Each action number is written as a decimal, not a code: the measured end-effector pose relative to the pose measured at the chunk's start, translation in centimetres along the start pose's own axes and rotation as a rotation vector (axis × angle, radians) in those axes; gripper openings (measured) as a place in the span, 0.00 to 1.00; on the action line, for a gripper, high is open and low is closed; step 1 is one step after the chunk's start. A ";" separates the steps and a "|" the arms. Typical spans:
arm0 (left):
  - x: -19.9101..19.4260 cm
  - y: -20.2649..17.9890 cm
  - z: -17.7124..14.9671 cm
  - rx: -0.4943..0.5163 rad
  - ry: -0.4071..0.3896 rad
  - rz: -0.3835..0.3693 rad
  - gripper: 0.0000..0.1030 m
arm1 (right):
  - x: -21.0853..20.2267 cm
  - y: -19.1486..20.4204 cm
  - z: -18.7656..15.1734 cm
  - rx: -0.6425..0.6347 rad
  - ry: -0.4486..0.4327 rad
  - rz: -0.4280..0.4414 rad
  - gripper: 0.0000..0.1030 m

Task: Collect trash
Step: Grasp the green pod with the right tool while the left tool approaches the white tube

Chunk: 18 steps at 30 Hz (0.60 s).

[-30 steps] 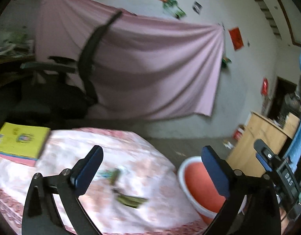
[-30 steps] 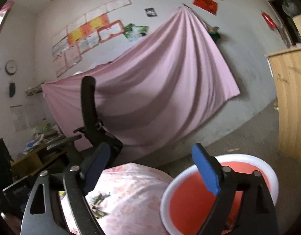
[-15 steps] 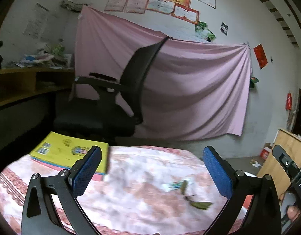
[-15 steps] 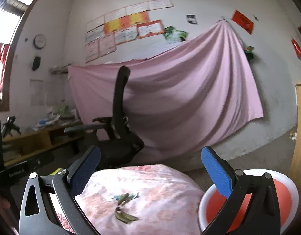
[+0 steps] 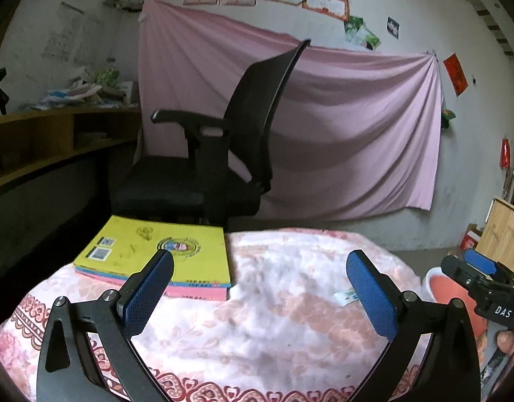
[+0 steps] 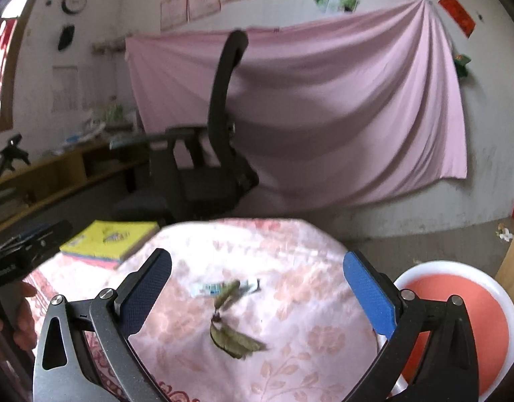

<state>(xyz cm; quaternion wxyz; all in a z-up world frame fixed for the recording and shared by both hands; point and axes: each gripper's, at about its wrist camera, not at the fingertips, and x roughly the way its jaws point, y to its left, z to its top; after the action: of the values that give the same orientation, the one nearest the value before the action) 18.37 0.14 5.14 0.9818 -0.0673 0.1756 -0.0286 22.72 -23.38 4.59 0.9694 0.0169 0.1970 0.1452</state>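
Dry green-brown leaves [image 6: 236, 340] lie on the pink flowered tablecloth [image 6: 307, 318], with a small white and blue wrapper [image 6: 210, 288] and a green stalk [image 6: 228, 292] just beyond them. My right gripper [image 6: 257, 291] hovers over this litter, jaws wide open, nothing between the pads. My left gripper [image 5: 260, 294] is also open and empty, above the cloth [image 5: 273, 328] further left. In the left wrist view only the wrapper's end [image 5: 345, 296] peeks out beside the right finger; the leaves are hidden. A red basin with a white rim [image 6: 474, 301] stands low to the table's right.
A stack of yellow and pink books [image 5: 156, 251] lies at the table's far left. A black office chair [image 5: 243, 154] stands behind the table, before a pink sheet on the wall. The basin [image 5: 441, 288] and a wooden cabinet [image 5: 504, 231] are to the right. A shelf desk [image 5: 49, 144] runs along the left.
Both views have swung left from the basin toward the table. The litter now sits centred between the right gripper's fingers, whose jaws have widened. The book stack has come into the left view's middle.
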 end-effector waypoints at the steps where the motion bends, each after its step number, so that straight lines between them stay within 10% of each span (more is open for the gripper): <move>1: 0.3 0.2 0.0 -0.004 0.012 -0.001 0.98 | 0.4 0.0 -0.1 0.003 0.024 0.011 0.99; 8: 3.7 0.1 -0.4 0.043 0.173 -0.010 0.95 | 4.0 0.2 -1.4 0.020 0.270 0.087 0.70; 18: 8.6 -1.0 -1.9 0.099 0.418 -0.088 0.55 | 6.8 1.0 -2.9 -0.002 0.462 0.162 0.41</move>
<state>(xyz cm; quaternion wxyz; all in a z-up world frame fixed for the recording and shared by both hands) 25.72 -1.77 0.61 0.9239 -0.0193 0.3705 -0.0933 27.29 -20.49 -0.56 0.8839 -0.0022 0.4113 0.2227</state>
